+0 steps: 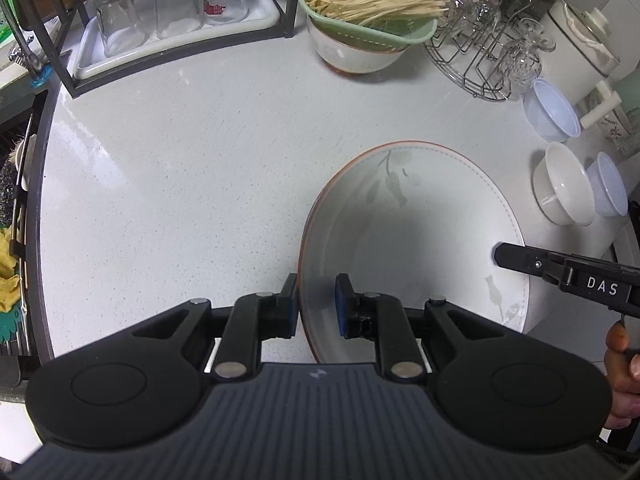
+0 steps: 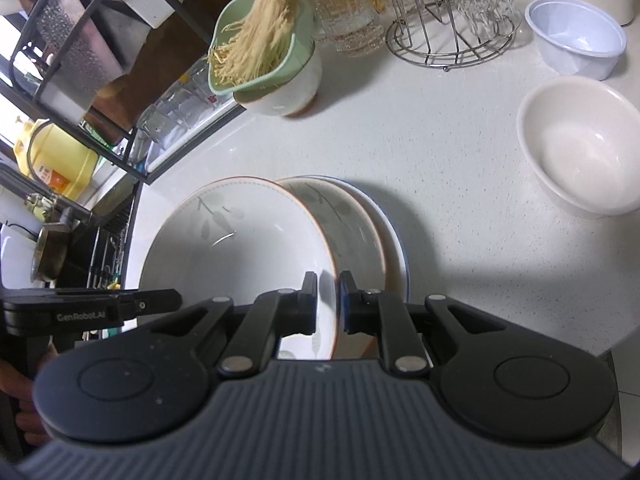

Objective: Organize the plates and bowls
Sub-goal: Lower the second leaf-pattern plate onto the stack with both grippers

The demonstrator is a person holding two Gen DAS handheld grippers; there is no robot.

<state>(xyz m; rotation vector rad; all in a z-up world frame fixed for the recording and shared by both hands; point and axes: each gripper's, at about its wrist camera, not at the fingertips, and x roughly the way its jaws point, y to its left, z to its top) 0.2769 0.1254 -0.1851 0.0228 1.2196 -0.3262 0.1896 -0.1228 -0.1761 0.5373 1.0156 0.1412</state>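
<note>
Left-wrist view first: my left gripper point(image 1: 317, 306) is clamped on the near rim of the leaf-patterned plate point(image 1: 412, 240), one pad outside the rim, one inside. Right-wrist view shows the right gripper point(image 2: 328, 304) pinched tight on the opposite rim of that same plate point(image 2: 240, 248), so I judge both hands share its weight. Out from the jaws, at about 2 o'clock in the right view, a second leaf-patterned plate point(image 2: 340, 224) peeks from beneath, and under that a blue-rimmed plate point(image 2: 394, 240) — the stack I take to be the target. Further out at 2 o'clock sits the white bowl point(image 2: 580, 148), and beyond it the translucent plastic bowl point(image 2: 576, 40); the green colander of noodles point(image 2: 260, 52) is at 11.

My worry: the held plate looks offset from the stack. Letting go unevenly, or one side first, could tip it so it slides off onto the countertop point(image 2: 440, 140), or chip a rim.
</note>
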